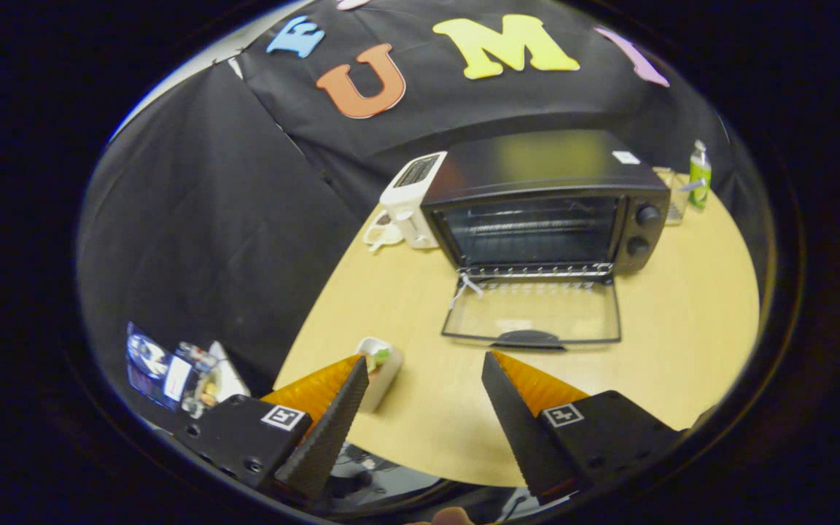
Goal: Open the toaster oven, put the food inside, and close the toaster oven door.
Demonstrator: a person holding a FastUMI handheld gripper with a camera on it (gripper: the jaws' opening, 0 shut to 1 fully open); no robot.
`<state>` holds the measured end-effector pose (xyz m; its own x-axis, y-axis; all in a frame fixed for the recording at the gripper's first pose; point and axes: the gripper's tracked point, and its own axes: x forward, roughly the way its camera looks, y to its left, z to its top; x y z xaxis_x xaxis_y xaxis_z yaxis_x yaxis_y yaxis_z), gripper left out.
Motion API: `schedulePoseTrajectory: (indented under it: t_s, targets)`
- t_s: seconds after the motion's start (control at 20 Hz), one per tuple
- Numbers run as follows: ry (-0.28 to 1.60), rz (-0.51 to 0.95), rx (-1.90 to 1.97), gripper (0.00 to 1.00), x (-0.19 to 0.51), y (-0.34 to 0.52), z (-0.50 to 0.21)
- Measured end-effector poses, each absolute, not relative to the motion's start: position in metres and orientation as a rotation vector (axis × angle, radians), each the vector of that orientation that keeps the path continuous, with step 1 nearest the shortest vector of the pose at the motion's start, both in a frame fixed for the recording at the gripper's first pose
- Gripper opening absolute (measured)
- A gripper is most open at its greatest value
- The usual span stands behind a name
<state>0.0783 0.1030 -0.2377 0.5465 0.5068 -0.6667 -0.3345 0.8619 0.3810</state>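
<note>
A black toaster oven [544, 197] stands on the wooden table [682, 328] well beyond my fingers. Its glass door [533, 312] hangs fully down, lying flat toward me, and the wire rack inside shows. A small white dish of food [380, 364] with something green in it sits near the table's near edge, right beside my left fingertip and partly hidden behind it. My gripper [426, 361] is open, held above the table edge, with nothing between its fingers.
A white pop-up toaster [411, 198] stands against the oven's left side, with a small white plate [382, 232] in front of it. A green bottle [698, 175] and a clear glass [675, 195] stand behind the oven's right side. Clutter [172, 368] lies below the table, left.
</note>
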Motion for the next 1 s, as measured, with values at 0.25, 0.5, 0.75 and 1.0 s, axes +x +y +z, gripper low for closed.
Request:
schedulePoseTrajectory:
  t_s: [0.25,0.5,0.75,1.0]
  targets:
    - [1.057,0.547,0.401,0.99,0.065,0.149,-0.265]
    - [1.206,0.530,0.461,0.92,0.061,0.178,-0.305]
    - [1.261,0.506,0.418,0.83,0.065,0.199,-0.339]
    - [1.301,0.455,0.422,0.67,0.070,0.205,-0.360]
